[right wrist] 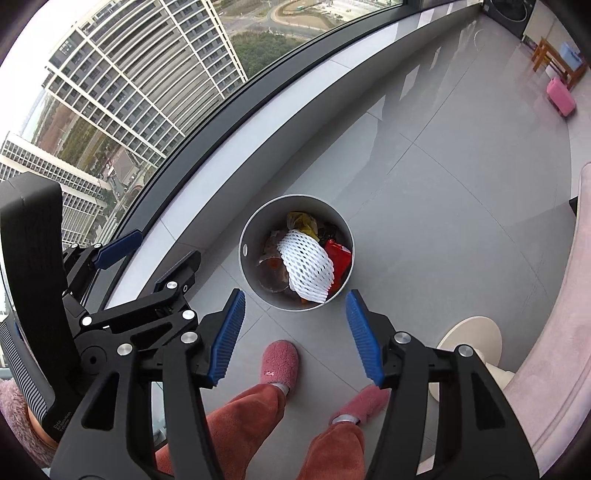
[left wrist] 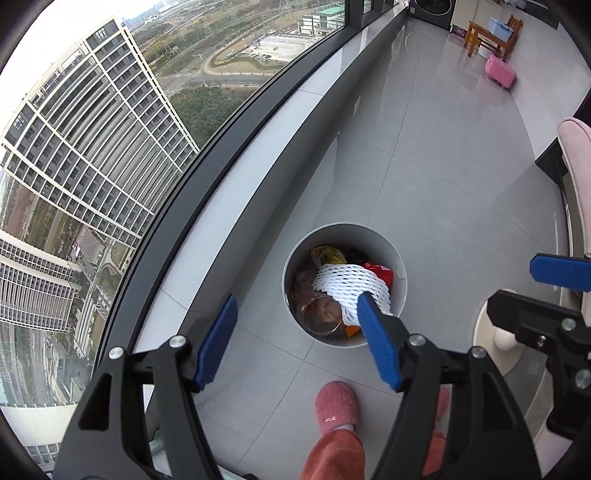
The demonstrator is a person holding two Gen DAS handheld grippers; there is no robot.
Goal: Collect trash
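A round grey bin (left wrist: 343, 226) (right wrist: 295, 197) stands on the tiled floor beside the window sill. Inside it lie a white foam net (left wrist: 347, 284) (right wrist: 306, 266), a red wrapper (left wrist: 382, 273) (right wrist: 338, 254), a yellow wrapper (left wrist: 327, 254) (right wrist: 303, 221) and a clear plastic cup (left wrist: 319, 314) (right wrist: 271, 273). My left gripper (left wrist: 297, 299) (right wrist: 155, 254) hangs well above the bin, open, with nothing between its blue pads. My right gripper (right wrist: 295, 295) (left wrist: 532, 288) hovers just beside it at the near rim, also open and holding nothing.
A floor-to-ceiling window (left wrist: 110, 147) and a low grey sill (left wrist: 258, 155) run along the left. A person's pink slippers (right wrist: 279, 360) and orange trouser legs are below the grippers. A pink chair (right wrist: 554, 314) with a cream round base (right wrist: 471, 338) stands on the right. A wooden stool (left wrist: 491, 35) and a pink stool (left wrist: 500, 70) are far off.
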